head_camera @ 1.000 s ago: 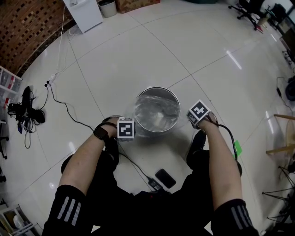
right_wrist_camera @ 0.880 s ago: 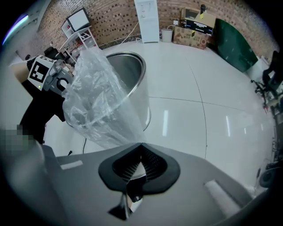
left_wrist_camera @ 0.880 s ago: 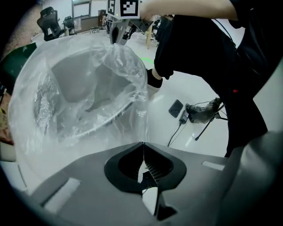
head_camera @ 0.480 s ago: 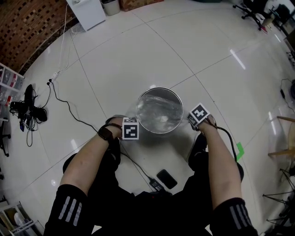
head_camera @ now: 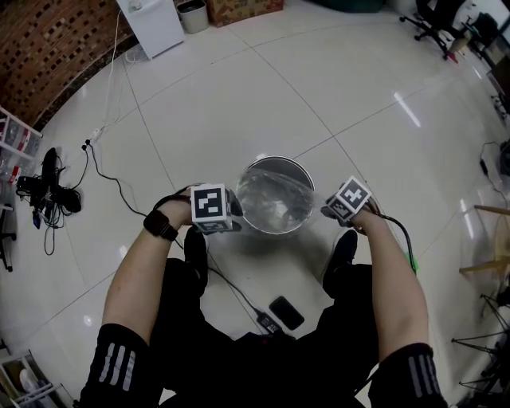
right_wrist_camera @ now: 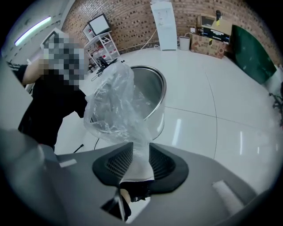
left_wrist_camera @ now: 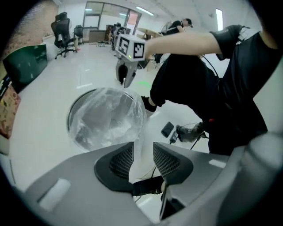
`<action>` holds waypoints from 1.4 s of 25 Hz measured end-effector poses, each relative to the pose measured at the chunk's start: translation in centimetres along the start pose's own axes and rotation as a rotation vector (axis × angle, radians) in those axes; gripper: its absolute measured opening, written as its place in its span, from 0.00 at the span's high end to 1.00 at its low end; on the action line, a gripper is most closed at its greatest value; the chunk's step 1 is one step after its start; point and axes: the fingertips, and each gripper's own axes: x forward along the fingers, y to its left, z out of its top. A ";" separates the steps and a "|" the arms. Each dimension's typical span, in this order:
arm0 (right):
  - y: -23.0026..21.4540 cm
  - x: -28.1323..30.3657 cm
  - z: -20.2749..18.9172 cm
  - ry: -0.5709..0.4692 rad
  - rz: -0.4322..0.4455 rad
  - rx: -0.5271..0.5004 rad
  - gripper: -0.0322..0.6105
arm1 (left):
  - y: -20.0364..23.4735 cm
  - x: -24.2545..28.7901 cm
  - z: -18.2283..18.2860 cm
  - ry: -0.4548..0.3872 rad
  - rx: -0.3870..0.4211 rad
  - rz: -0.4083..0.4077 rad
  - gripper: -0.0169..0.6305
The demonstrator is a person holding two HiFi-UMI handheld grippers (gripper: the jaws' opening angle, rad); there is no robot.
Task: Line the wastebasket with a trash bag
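Note:
A round metal wastebasket (head_camera: 296, 171) stands on the floor between my knees, with a clear trash bag (head_camera: 273, 199) crumpled inside it. My left gripper (head_camera: 211, 209) hovers at the bin's left side, raised above the rim. Its jaws have just been opening and stand apart, and a thin strand of bag film (left_wrist_camera: 138, 148) hangs between them. My right gripper (head_camera: 347, 201) is at the bin's right side. Its jaws have also just been opening, and a bunched fold of the bag (right_wrist_camera: 140, 152) lies in the gap. The bag (right_wrist_camera: 115, 103) billows up over the wastebasket (right_wrist_camera: 158, 108).
A black phone (head_camera: 286, 309) and a cable lie on the tiles by my feet. More cables (head_camera: 111, 183) trail to the left. A white cabinet (head_camera: 150, 24) and a small bin stand at the far back, an office chair (head_camera: 434, 20) at the far right.
The left gripper has lifted up and to the left, away from the bin's rim. The right gripper has shifted only slightly.

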 end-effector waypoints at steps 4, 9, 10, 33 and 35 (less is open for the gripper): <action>0.2 -0.6 -0.1 0.026 -0.009 -0.098 0.75 | 5.6 -4.4 -0.1 -0.116 -0.095 0.167 0.77; 0.1 -2.2 2.4 -0.075 0.042 -0.074 0.75 | 13.6 -5.6 -2.5 -0.224 -0.326 0.324 0.77; 0.3 -2.5 2.9 -0.095 0.058 -0.072 0.75 | 14.2 -5.1 -2.7 -0.239 -0.364 0.309 0.77; -7.2 -1.5 6.1 -0.244 -0.048 0.062 0.94 | 20.9 -2.2 -3.6 -0.256 -0.501 0.392 0.98; -8.2 -1.0 6.2 -0.251 -0.086 0.083 0.94 | 21.8 -2.0 -3.8 -0.262 -0.512 0.424 0.98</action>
